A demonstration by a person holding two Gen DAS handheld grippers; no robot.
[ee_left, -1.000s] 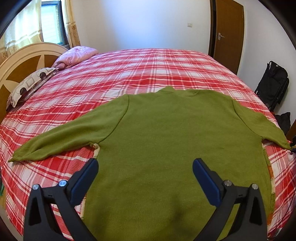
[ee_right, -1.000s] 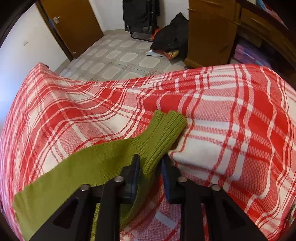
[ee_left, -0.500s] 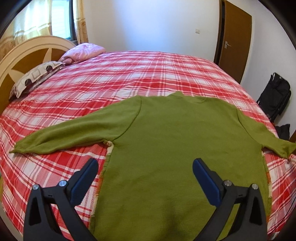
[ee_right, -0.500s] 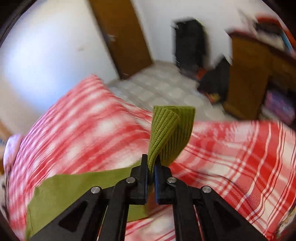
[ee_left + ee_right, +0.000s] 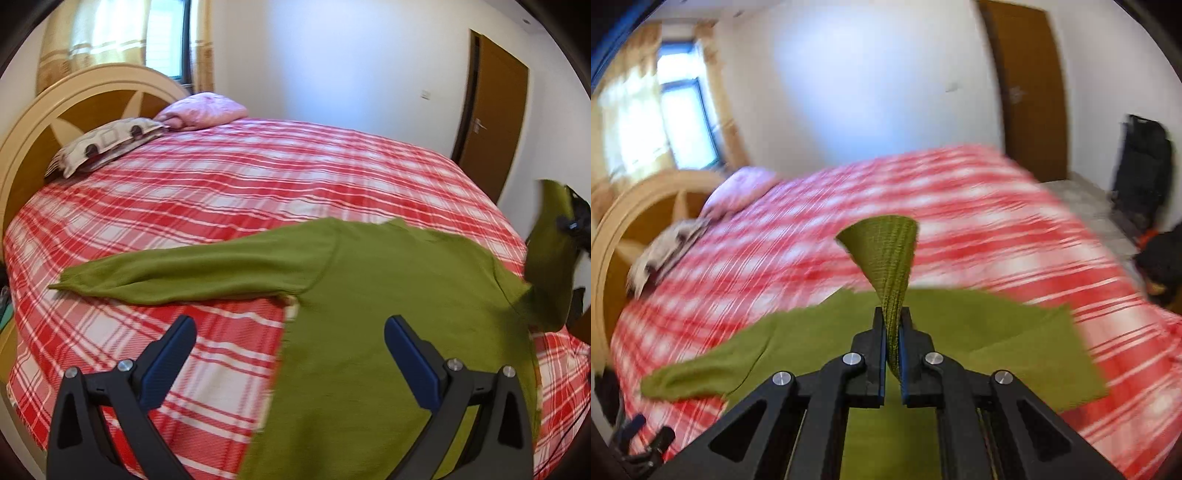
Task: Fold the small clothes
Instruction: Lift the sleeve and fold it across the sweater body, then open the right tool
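Observation:
A green knit sweater lies flat on the red plaid bed, its left sleeve stretched out to the left. My left gripper is open and empty, hovering over the sweater's lower left edge. My right gripper is shut on the cuff of the right sleeve and holds it up above the sweater body. In the left wrist view the raised sleeve and the right gripper show at the far right.
A wooden headboard, a patterned pillow and a pink pillow are at the bed's far left. A brown door is on the right wall. A black bag stands on the floor beyond the bed.
My right gripper closed on the right cuff, lifted it off the bed and swung it over the sweater. My left gripper shifted left, still open.

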